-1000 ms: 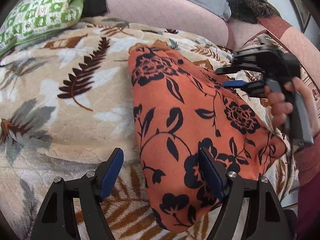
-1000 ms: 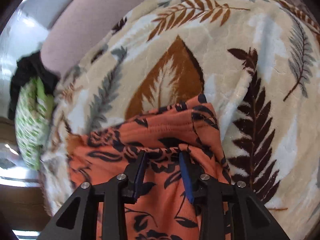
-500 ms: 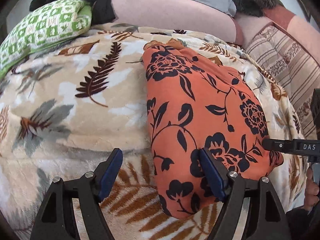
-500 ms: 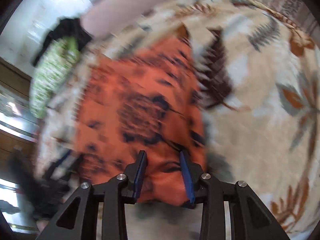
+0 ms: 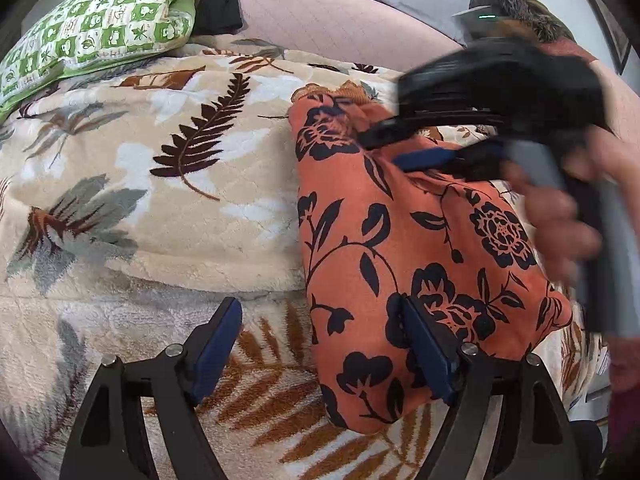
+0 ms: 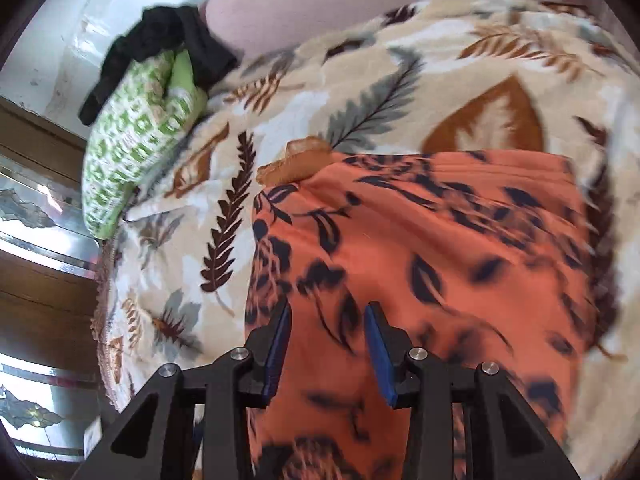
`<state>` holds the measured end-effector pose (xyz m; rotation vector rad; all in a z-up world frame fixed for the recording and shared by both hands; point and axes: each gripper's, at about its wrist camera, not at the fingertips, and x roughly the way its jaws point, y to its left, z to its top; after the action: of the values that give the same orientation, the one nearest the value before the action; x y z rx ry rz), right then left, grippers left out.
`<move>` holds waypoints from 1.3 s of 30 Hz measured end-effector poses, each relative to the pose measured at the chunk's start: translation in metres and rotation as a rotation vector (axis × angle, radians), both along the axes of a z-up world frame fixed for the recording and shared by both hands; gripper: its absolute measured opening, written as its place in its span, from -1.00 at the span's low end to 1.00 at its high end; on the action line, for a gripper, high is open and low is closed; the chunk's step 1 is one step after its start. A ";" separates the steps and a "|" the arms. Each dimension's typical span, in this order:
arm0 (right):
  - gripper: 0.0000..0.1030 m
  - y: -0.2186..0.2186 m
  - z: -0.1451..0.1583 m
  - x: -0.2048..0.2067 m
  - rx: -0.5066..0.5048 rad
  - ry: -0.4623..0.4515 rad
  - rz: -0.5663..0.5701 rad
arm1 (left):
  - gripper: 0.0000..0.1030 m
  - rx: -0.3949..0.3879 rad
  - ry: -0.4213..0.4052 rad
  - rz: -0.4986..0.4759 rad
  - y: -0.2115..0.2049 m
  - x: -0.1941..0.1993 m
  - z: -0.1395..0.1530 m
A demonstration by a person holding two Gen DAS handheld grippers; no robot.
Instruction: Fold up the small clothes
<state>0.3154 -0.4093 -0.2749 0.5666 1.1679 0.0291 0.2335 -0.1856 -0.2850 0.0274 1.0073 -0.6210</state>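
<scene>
Both grippers gape: left gripper [image 5: 320, 348] straddles the orange garment's [image 5: 400, 248] edge, right gripper [image 6: 327, 344] hovers over it, ungripped

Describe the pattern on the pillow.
Green and white checks with leaf motifs on the pillow; clearest in the left wrist view.

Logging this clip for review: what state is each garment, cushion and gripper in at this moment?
Orange floral garment: folded, flat on the leaf-print blanket.
Left gripper: open, one finger over the garment's near edge, gripping nothing.
Right gripper: part open over the garment, nothing pinched.
Green checked cushion: lying at the blanket's far corner.
Black cloth: crumpled on the cushion.
</scene>
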 end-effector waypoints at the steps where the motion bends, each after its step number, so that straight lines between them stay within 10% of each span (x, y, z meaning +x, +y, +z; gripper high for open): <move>1: -0.19 0.001 -0.011 0.013 -0.004 0.015 -0.014 | 0.60 -0.003 -0.005 0.001 0.000 0.000 0.000; 8: -0.21 -0.015 -0.015 0.054 -0.010 -0.022 -0.079 | 0.93 -0.036 0.079 -0.023 0.000 0.002 -0.013; 12: -0.21 -0.039 0.021 0.010 0.039 -0.219 -0.139 | 0.93 0.004 0.061 -0.044 -0.004 -0.002 -0.003; 19: -0.21 -0.058 0.048 -0.090 0.001 -0.241 -0.142 | 0.92 -0.018 -0.088 0.015 0.001 -0.011 0.032; 25: -0.21 -0.051 0.030 -0.176 -0.033 -0.233 -0.166 | 0.93 0.186 -0.174 0.043 -0.022 -0.011 0.019; 28: -0.20 -0.046 -0.009 -0.184 -0.146 -0.120 -0.160 | 0.94 0.186 -0.138 0.022 -0.025 -0.009 0.003; 39: -0.20 -0.055 0.013 -0.203 -0.114 -0.311 -0.220 | 0.95 0.174 -0.138 0.050 -0.024 -0.007 0.007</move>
<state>0.1120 -0.4638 -0.2621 0.5645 0.7955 -0.1325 0.2269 -0.2100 -0.2785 0.1954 0.9228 -0.4783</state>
